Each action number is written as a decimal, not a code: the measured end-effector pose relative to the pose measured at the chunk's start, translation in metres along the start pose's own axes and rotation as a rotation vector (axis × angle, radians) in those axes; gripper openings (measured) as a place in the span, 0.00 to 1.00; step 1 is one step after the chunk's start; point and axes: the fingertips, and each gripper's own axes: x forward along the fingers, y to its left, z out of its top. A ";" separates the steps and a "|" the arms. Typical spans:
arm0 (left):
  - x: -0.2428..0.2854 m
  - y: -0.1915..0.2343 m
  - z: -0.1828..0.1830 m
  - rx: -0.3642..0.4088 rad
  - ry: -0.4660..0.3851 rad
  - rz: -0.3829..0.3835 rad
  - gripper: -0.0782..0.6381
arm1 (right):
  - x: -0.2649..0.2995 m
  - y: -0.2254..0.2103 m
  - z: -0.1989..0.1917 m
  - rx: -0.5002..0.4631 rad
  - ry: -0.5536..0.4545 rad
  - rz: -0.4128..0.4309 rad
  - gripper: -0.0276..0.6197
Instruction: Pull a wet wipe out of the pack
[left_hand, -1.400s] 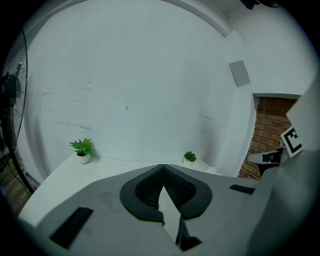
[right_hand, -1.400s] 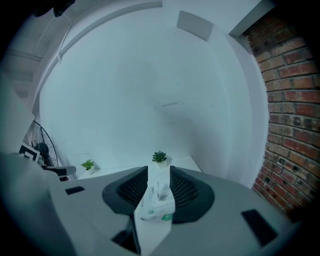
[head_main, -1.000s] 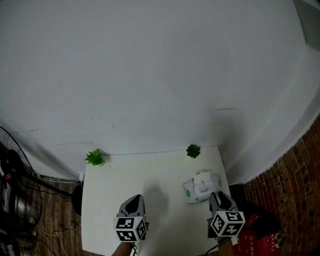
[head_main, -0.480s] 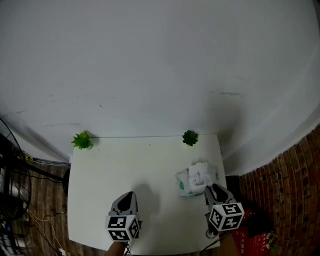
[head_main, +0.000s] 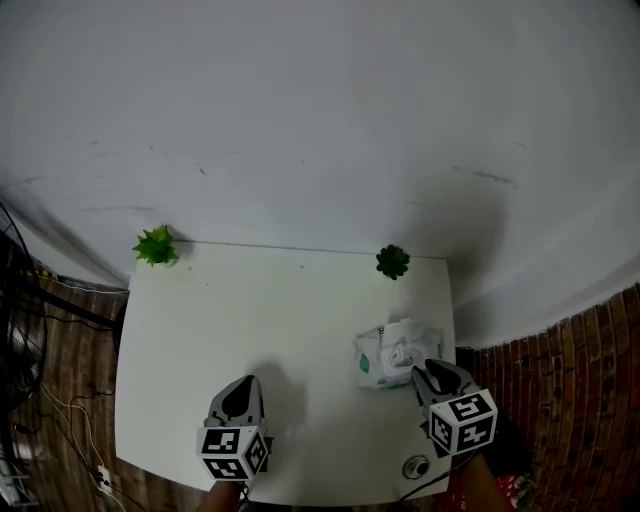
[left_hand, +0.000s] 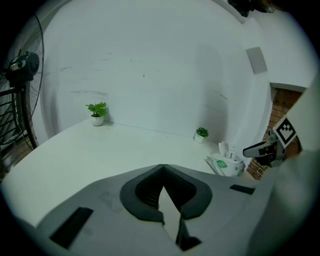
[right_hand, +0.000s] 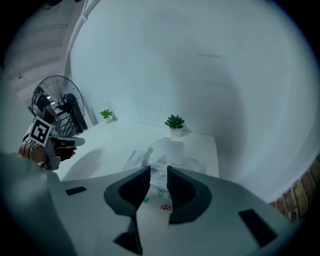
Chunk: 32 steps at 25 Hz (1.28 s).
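Left tongs (left_hand: 162, 168) closed, tips touching, nothing between them. They are held over the near edge of the white surface (head_main: 250, 315), left of middle. Right tongs (right_hand: 158, 174) open by a narrow gap, nothing gripped. The wet wipe pack (head_main: 378, 362) shows through that gap, right below and ahead of the tips. In the head view the right tips sit just beside the pack's right end; contact cannot be told. Pack lies on the surface's right side, near the right edge. Its lid (right_hand: 167, 148) is flipped up and a crumpled white wipe (head_main: 403, 350) sticks out of the opening. Light green potted plant (head_main: 155, 245) at the far left corner. Dark green potted plant (head_main: 392, 262) at the far edge toward the right, apart from the pack. Fan (right_hand: 59, 102) stands off the surface on the left. White wall (head_main: 320, 120) behind, brick wall (head_main: 590, 370) on the right.
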 end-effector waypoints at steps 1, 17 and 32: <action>-0.001 0.002 -0.001 -0.003 0.001 0.005 0.11 | 0.001 -0.001 0.001 -0.020 0.011 0.004 0.20; -0.009 0.010 -0.004 -0.001 -0.003 0.040 0.11 | 0.030 0.003 0.001 -0.231 0.188 0.126 0.20; -0.008 0.014 -0.014 -0.011 0.018 0.053 0.11 | 0.048 0.010 -0.015 -0.217 0.287 0.137 0.20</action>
